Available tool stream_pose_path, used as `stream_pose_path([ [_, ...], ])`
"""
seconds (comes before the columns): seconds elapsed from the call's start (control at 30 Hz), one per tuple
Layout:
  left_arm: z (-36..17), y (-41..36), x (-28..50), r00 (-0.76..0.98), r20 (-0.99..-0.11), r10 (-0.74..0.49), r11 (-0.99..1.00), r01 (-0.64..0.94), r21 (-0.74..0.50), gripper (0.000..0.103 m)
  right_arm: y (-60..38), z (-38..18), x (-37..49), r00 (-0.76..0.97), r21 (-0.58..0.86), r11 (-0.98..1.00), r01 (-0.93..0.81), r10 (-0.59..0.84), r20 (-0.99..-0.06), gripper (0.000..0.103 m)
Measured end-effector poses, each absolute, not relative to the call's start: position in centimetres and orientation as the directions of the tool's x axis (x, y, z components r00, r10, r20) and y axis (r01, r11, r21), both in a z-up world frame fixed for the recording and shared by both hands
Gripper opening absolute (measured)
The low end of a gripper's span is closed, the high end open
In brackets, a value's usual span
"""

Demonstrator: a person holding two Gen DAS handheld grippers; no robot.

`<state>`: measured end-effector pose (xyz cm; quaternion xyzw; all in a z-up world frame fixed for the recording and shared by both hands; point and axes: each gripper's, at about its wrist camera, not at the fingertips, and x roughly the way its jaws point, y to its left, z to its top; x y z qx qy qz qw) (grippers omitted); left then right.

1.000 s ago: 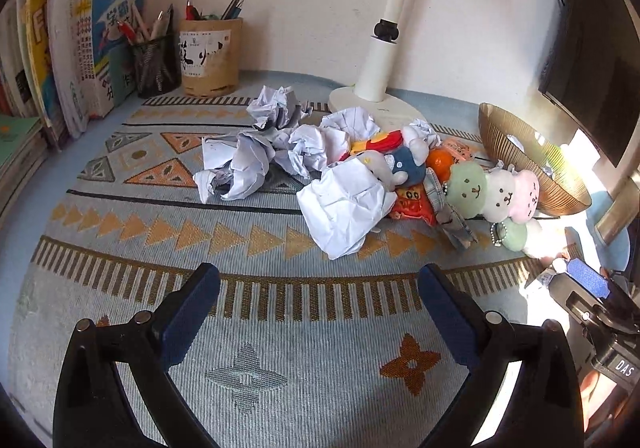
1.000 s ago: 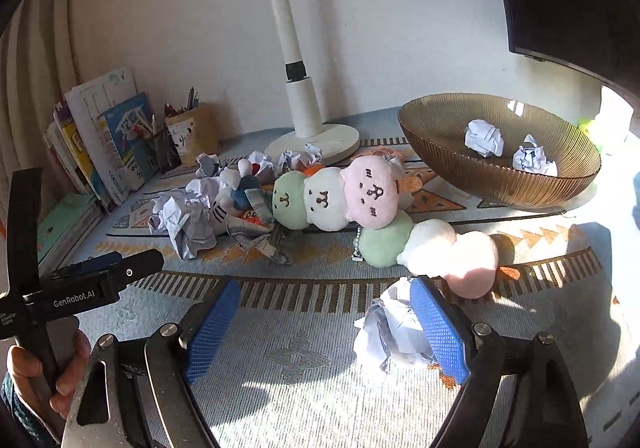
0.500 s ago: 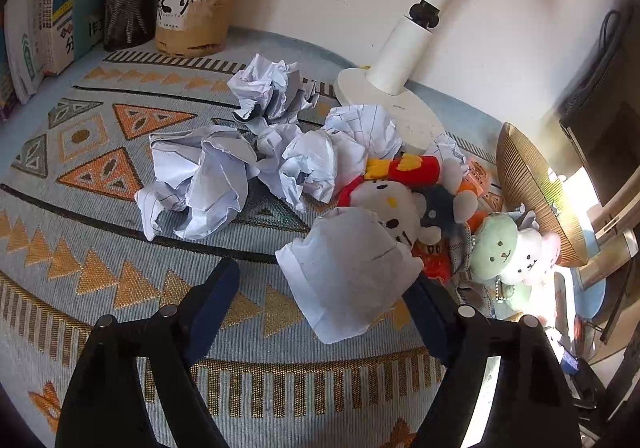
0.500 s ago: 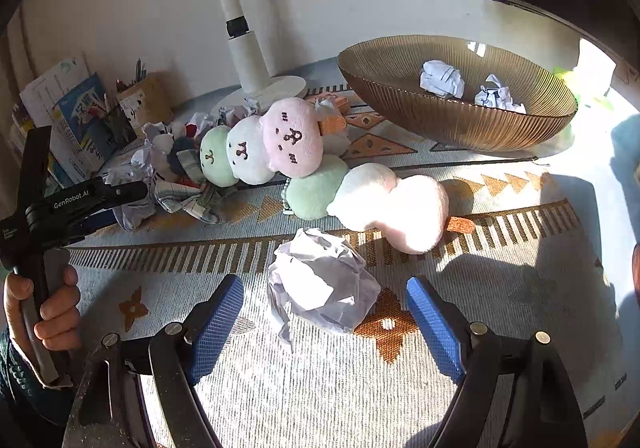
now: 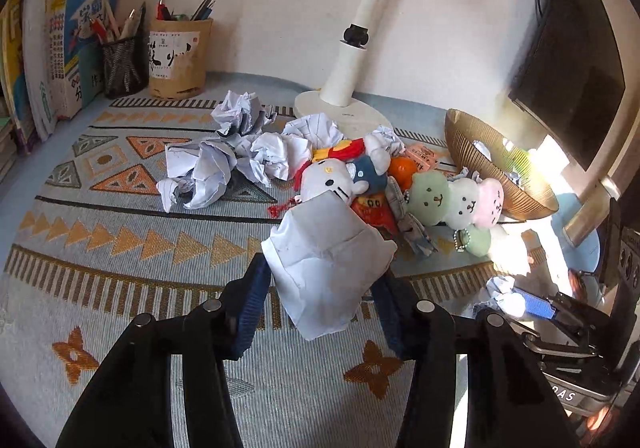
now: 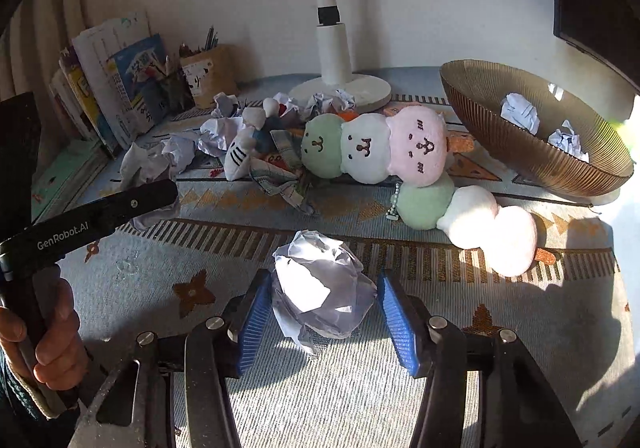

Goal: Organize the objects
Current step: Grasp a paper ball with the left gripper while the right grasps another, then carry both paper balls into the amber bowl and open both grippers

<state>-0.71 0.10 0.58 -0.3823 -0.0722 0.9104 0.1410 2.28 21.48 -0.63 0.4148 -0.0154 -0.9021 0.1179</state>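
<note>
Sunlight falls across a patterned woven mat (image 5: 120,248) that covers the counter, its orange triangles and stripes running below a plain pale wall. On the handle of the left claw, seen from the right wrist view, white lettering reads "GenRobot.AI", and a bare hand (image 6: 44,344) grips that handle; on the right device at the edge of the left view I can read only "DAS". A brown paper pen cup (image 5: 180,56) by the wall carries a label with brushed black characters I cannot make out, and the books (image 5: 72,48) beside it show printed covers too small to read. The left claw (image 5: 320,312) is closed on a crumpled white sheet (image 5: 324,260), held above the mat in front of the heap of paper balls (image 5: 224,152) and plush toys (image 5: 456,200); half a second ago its pads stood wide apart on either side of that sheet. The right claw (image 6: 324,316) has its blue pads pressed against a crumpled paper ball (image 6: 324,288), the left pad touching and the right one just at its edge; half a second ago they were well apart with the ball lying loose between them on the mat. Two more paper balls (image 6: 520,112) sit inside the ribbed brown bowl (image 6: 520,160) at the right, near the white lamp base (image 6: 340,88).
</note>
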Motion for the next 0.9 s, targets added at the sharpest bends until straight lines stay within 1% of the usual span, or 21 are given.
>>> stream_pose_path([
  [0.07,-0.2,0.5,-0.6,-0.655,-0.692,0.304,-0.953,-0.205,-0.224,0.048,21.7,-1.2,2.2,-0.606,0.155,-0.969,0.193,-0.242,-0.757,0.055],
  [0.1,-0.4,0.6,-0.6,-0.652,-0.7,0.291,-0.957,-0.201,-0.211,0.048,21.9,-1.2,2.3,-0.606,0.166,-0.967,0.192,-0.25,-0.755,0.059],
  [0.13,-0.3,0.8,-0.6,-0.658,-0.698,0.283,-0.959,-0.203,-0.197,0.048,22.0,-1.1,2.5,-0.606,0.175,-0.966,0.19,-0.255,-0.754,0.067],
  [0.17,-0.2,0.8,-0.5,-0.669,-0.687,0.285,-0.958,-0.21,-0.194,0.048,22.3,-1.0,2.7,-0.61,0.181,-0.966,0.187,-0.258,-0.749,0.069],
  [0.3,-0.5,1.1,-0.4,-0.665,-0.691,0.282,-0.959,-0.225,-0.174,0.048,22.6,-0.6,3.2,-0.612,0.218,-0.958,0.188,-0.287,-0.737,0.071],
  [0.43,-0.3,1.4,0.0,-0.68,-0.682,0.269,-0.961,-0.231,-0.149,0.048,22.0,-0.9,2.7,-0.612,0.186,-0.969,0.165,-0.248,-0.751,0.071],
  [0.47,-0.3,1.5,0.1,-0.681,-0.681,0.268,-0.961,-0.233,-0.146,0.048,21.8,-1.2,2.4,-0.606,0.178,-0.971,0.157,-0.237,-0.76,0.07],
  [0.5,-0.3,1.5,0.1,-0.682,-0.68,0.267,-0.962,-0.234,-0.143,0.048,21.8,-1.5,2.2,-0.598,0.179,-0.971,0.156,-0.237,-0.765,0.059],
  [0.53,-0.2,1.6,0.2,-0.682,-0.681,0.265,-0.962,-0.235,-0.138,0.048,21.8,-1.7,2.1,-0.591,0.19,-0.969,0.16,-0.248,-0.767,0.053],
  [0.67,0.6,2.6,0.7,-0.682,-0.681,0.268,-0.959,-0.26,-0.117,0.048,23.0,-0.2,2.8,-0.638,0.194,-0.97,0.148,-0.244,-0.73,0.052],
  [0.7,1.3,3.1,0.8,-0.677,-0.673,0.298,-0.95,-0.282,-0.136,0.048,23.7,0.7,3.1,-0.659,0.198,-0.97,0.144,-0.243,-0.712,0.052],
  [0.77,3.5,4.5,0.7,-0.658,-0.64,0.397,-0.913,-0.354,-0.202,0.048,25.6,3.3,3.7,-0.717,0.19,-0.975,0.113,-0.212,-0.664,0.052],
  [0.8,4.8,5.6,0.5,-0.659,-0.618,0.429,-0.897,-0.388,-0.21,0.048,26.8,4.9,3.8,-0.749,0.184,-0.979,0.09,-0.188,-0.636,0.052],
  [0.9,9.4,9.7,-0.8,-0.682,-0.547,0.486,-0.862,-0.478,-0.17,0.048,30.9,9.9,4.3,-0.836,0.188,-0.982,-0.002,-0.102,-0.539,0.052],
])
